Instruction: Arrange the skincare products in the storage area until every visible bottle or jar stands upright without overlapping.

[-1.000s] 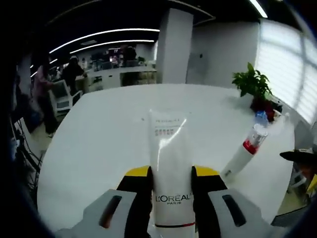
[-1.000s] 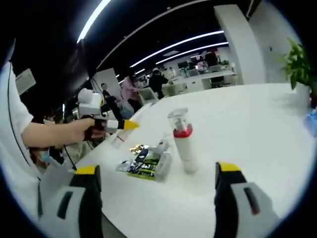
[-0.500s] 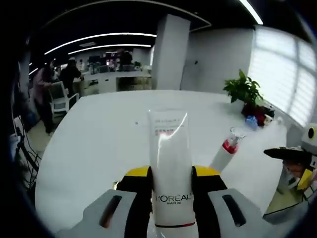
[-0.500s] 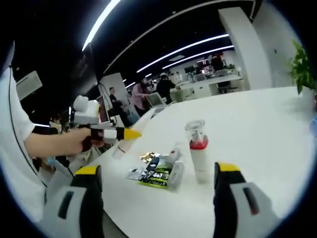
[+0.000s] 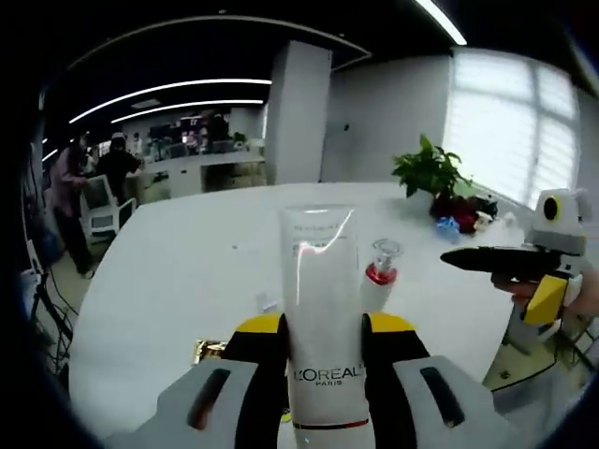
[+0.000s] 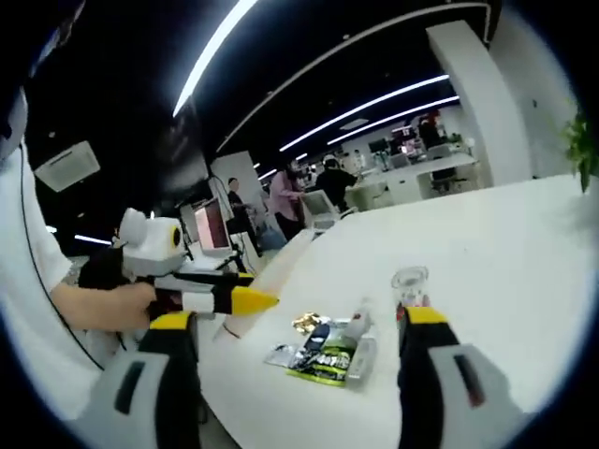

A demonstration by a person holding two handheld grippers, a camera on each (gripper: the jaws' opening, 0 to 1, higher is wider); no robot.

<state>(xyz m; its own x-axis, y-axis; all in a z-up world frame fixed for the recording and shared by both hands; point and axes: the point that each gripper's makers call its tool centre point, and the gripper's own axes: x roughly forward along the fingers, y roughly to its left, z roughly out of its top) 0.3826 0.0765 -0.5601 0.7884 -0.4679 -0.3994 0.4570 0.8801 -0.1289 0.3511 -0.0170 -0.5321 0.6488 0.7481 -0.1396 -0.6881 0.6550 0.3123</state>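
In the left gripper view, the left gripper is closed on a white tube, held above the surface. A pump bottle stands just behind it. The tube should probably be lowered onto a free spot beside the bottle, kept vertical, and released only when it is steady.

In the right gripper view, the right gripper is wide open and holds nothing. Sachets lie flat near the bottle.
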